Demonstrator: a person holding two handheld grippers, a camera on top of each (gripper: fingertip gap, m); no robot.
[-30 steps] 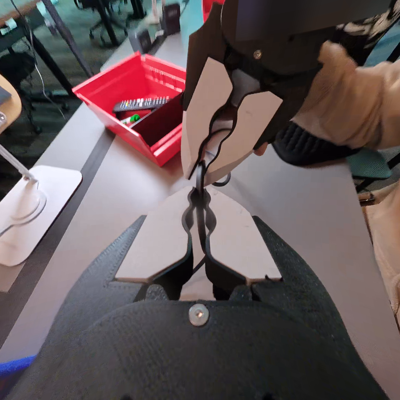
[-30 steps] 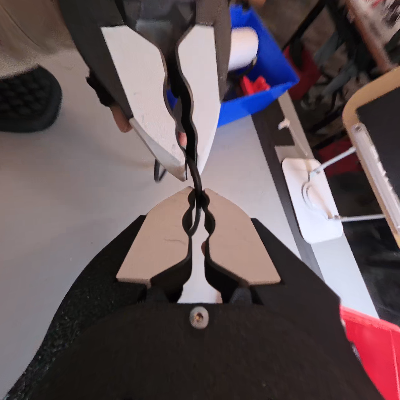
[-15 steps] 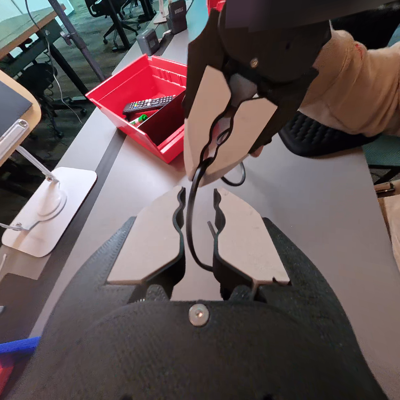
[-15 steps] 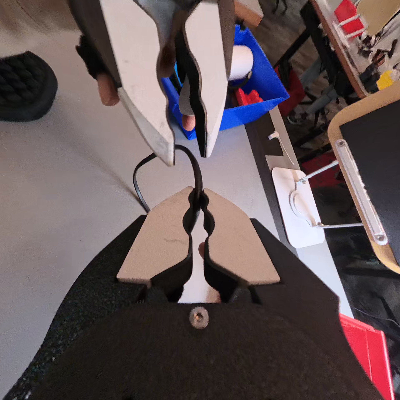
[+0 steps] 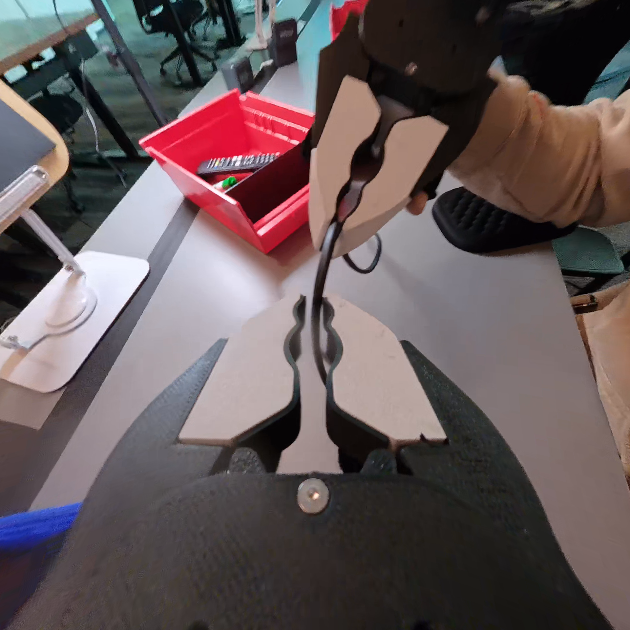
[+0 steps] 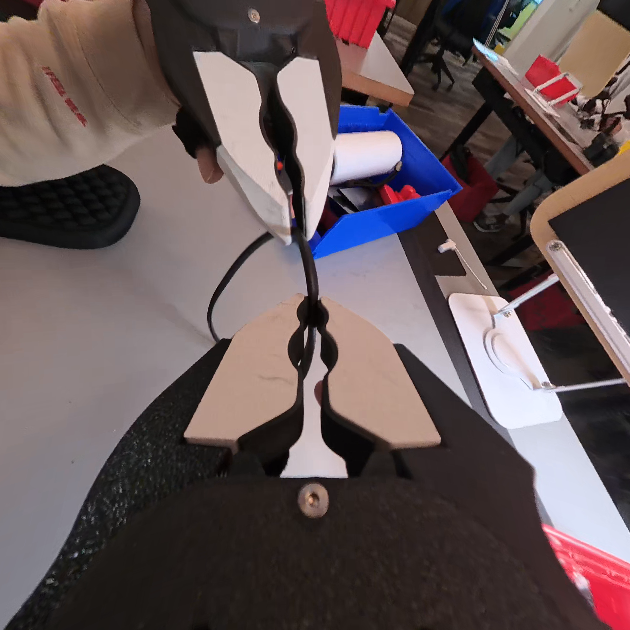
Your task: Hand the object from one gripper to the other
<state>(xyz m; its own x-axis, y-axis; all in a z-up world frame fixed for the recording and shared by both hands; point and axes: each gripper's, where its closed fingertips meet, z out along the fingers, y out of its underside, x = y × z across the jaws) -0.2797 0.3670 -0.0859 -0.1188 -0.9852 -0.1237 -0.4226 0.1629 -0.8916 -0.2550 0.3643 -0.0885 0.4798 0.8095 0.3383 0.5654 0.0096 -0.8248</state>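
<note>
Change: the left tool (image 5: 313, 303), whose fingers were standing wide apart half a second ago, is closing back onto the cable (image 5: 322, 266), leaving only a slit at its tips.
Right tool (image 6: 312, 301): it is pinching the cable at its very tips, fingers pressed together, as it was before.
Meaning for the task: both tools are gripping at once again, so the handover is looking unfinished (perhaps the left is taking a fresh hold).
Where the cable is: it is hanging in the air between the two tools, above the grey surface (image 5: 443, 324), with the red bin (image 5: 211, 136) far left.
Cable's look: it is showing as thin, black and limp, bowing between the tips, with a slack loop drooping beside them.
</note>
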